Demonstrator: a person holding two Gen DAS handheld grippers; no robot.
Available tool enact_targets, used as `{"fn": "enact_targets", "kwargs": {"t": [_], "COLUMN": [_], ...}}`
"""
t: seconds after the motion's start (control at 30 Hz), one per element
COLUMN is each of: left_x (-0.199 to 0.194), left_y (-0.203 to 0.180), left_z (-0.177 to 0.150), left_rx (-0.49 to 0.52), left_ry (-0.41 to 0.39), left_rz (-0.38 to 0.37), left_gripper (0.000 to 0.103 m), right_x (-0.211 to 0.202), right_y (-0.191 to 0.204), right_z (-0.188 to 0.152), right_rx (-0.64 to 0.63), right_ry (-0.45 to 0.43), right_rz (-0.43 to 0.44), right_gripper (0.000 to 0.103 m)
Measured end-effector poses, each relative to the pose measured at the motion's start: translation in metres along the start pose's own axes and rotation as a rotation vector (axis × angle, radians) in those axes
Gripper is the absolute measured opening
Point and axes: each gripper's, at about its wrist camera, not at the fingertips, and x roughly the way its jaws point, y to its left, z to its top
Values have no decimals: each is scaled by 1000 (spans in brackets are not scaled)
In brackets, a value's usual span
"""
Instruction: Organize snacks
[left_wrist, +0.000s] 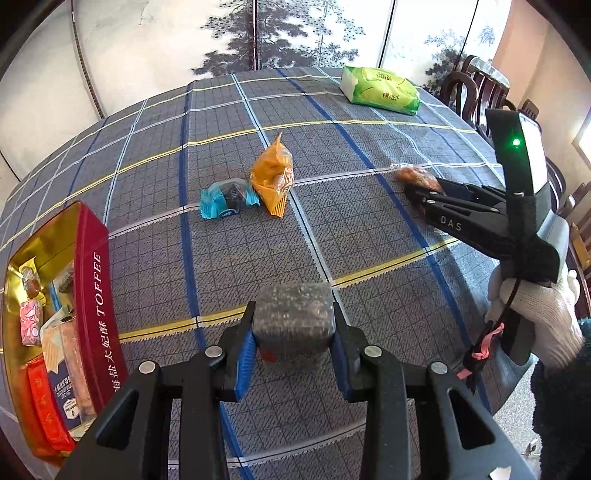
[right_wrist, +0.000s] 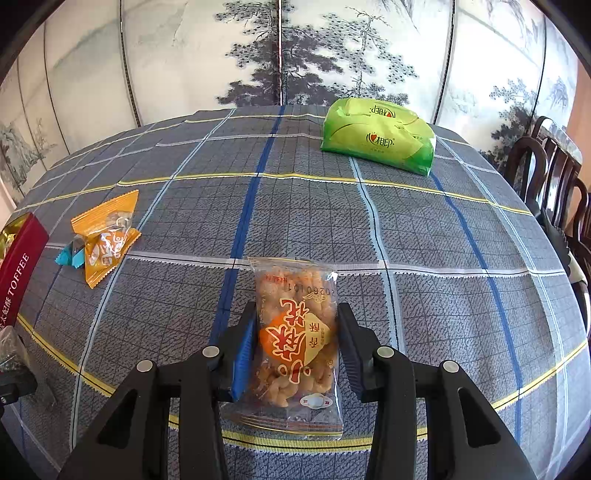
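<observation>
Left wrist view: left gripper (left_wrist: 293, 334) pinches a dark speckled snack (left_wrist: 293, 319); right gripper (right_wrist: 297, 345) clamps a twisted-pastry packet (right_wrist: 297, 332) lying on the counter (right_wrist: 424, 236).

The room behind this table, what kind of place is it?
Probably a home dining room: a round table under a grey plaid tablecloth, dark carved wooden chairs pushed against it, and a folding screen painted with ink pine trees behind.

The right claw (right_wrist: 297, 345) has a clear bag of twisty brown snacks (right_wrist: 295, 332) between its two fingers. The bag lies on the checked worktop (right_wrist: 424, 240). Far back sits a green pack (right_wrist: 376, 136). At the left lie an orange packet (right_wrist: 105, 238) and a red tin (right_wrist: 16, 269).
</observation>
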Motion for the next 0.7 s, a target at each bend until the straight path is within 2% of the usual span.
{"fn": "enact_targets", "kwargs": {"t": [0.43, 0.7], "left_x": [-42, -67], "left_y": [23, 51], "left_z": [1, 1], "left_rx": [-5, -3], "left_ry": [-92, -132], "left_rz": [-27, 43], "left_gripper": [31, 32], "right_x": [0, 0], "right_y": [0, 0], "right_z": [0, 0], "right_rx": [0, 0], "right_ry": [0, 0], "right_rz": [0, -1], "right_gripper": [43, 43]}}
